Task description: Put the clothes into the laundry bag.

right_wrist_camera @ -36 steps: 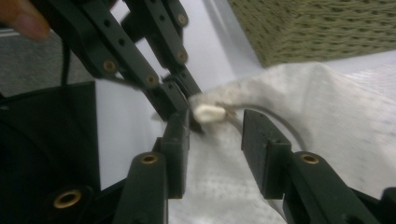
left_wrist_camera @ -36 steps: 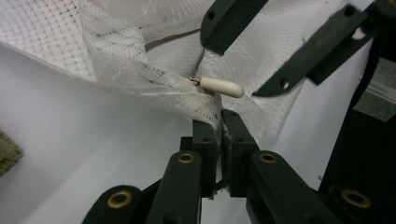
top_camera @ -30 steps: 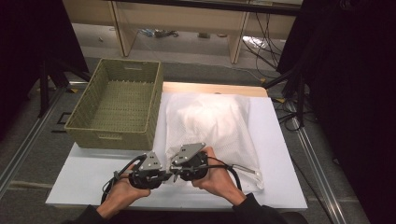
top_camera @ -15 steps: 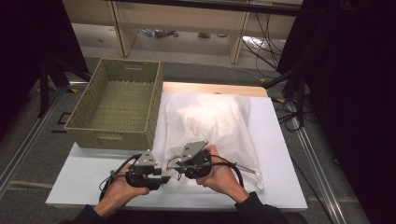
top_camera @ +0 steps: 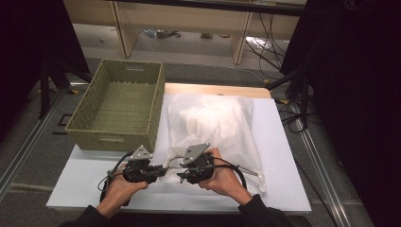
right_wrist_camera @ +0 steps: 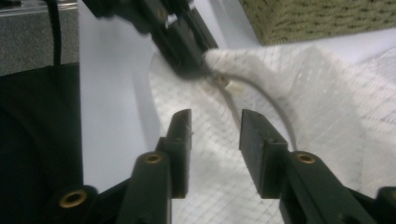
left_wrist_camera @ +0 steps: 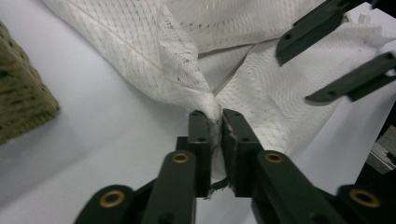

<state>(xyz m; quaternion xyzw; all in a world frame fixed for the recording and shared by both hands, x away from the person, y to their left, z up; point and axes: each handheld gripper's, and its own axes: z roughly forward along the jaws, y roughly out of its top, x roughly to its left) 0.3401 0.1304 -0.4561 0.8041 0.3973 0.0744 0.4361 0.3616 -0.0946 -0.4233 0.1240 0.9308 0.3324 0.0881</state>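
Left gripper (left_wrist_camera: 214, 126) pinches the mesh bag (left_wrist_camera: 261, 88) — right gripper (right_wrist_camera: 215, 122) seemingly gapes.

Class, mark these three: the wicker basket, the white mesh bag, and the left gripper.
wicker basket (top_camera: 118, 137), high view, near wall.
white mesh bag (top_camera: 213, 118), high view, bulging middle.
left gripper (left_wrist_camera: 215, 122), left gripper view, between fingertips pinching the bag.

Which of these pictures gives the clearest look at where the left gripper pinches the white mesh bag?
The left gripper view: its own jaws are shut on a bunched corner of the white mesh bag, seen close. The right gripper view shows the left gripper holding that corner from farther off, slightly blurred. The high view shows the whole bag, but the pinch is tiny there.
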